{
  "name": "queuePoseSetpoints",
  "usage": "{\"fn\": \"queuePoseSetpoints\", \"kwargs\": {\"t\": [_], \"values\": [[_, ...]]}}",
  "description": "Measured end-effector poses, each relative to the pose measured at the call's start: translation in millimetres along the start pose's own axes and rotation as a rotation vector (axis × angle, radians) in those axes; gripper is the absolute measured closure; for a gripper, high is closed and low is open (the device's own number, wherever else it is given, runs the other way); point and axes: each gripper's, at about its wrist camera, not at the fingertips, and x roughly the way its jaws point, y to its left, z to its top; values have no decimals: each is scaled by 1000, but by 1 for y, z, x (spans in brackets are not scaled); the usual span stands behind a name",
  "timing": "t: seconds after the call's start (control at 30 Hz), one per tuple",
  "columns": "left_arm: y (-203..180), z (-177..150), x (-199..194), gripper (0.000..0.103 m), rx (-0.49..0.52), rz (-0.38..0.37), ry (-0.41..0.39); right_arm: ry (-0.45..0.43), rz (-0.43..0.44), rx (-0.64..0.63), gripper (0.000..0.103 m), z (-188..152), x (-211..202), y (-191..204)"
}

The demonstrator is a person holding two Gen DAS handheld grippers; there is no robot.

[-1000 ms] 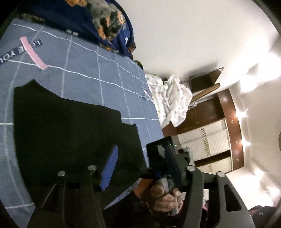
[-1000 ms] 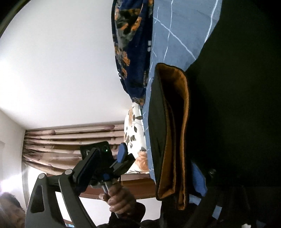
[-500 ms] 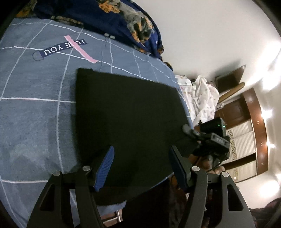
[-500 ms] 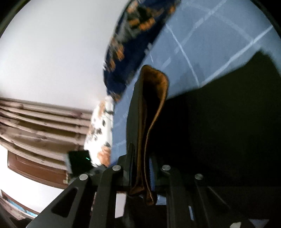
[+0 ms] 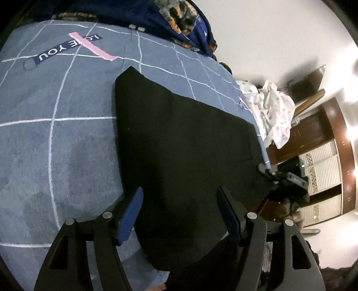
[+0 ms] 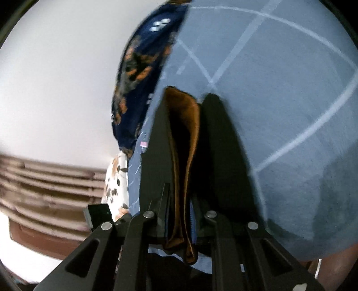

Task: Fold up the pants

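Black pants (image 5: pixel 183 143) lie flat on the blue grid-patterned bed cover (image 5: pixel 56 138). My left gripper (image 5: pixel 181 212) is open and empty, its blue pads just above the near part of the pants. My right gripper (image 6: pixel 181 215) is shut on the pants' edge (image 6: pixel 185 138), whose orange-brown lining shows between black layers, held up from the cover. The right gripper also shows in the left wrist view (image 5: pixel 284 176), at the far right corner of the pants by the bed's edge.
A dark blue floral quilt (image 5: pixel 179 20) is bunched at the head of the bed. White spotted cloth (image 5: pixel 277 112) hangs beside the bed, with a wooden wardrobe (image 5: pixel 324 156) behind. Brown curtains (image 6: pixel 44 179) are at the left in the right wrist view.
My left gripper has let go of the pants and opened over them, and they now lie spread flat. My right gripper has swung toward the cover, still holding the edge.
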Motion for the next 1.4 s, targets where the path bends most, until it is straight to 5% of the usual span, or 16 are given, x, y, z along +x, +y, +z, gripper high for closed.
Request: {"fn": "queuePoseSetpoints", "kwargs": {"t": [0.5, 0.63, 0.7, 0.77, 0.93, 1.23, 1.3, 1.37, 1.4], "values": [[17, -6, 12, 33, -46, 5, 19, -29, 7, 177, 87, 0, -18, -42], [14, -5, 14, 32, -20, 15, 22, -134, -17, 209, 84, 1, -55, -41], [13, -6, 14, 32, -14, 15, 23, -173, 42, 212, 83, -5, -77, -34], [14, -6, 14, 32, -19, 8, 23, -151, 108, 209, 82, -17, -85, -24], [15, -5, 13, 32, -36, -3, 22, -55, 95, 236, 75, -44, -76, -19], [13, -8, 14, 31, -27, -1, 19, -46, 66, 301, 65, -35, -55, -30], [13, -8, 14, 31, -25, 0, 19, -71, 28, 286, 69, -30, -53, -29], [13, -8, 14, 31, -23, 2, 21, -77, -5, 280, 89, -28, -52, -28], [13, -8, 14, 31, -23, 2, 22, -84, -13, 267, 89, -29, -53, -26]]}}
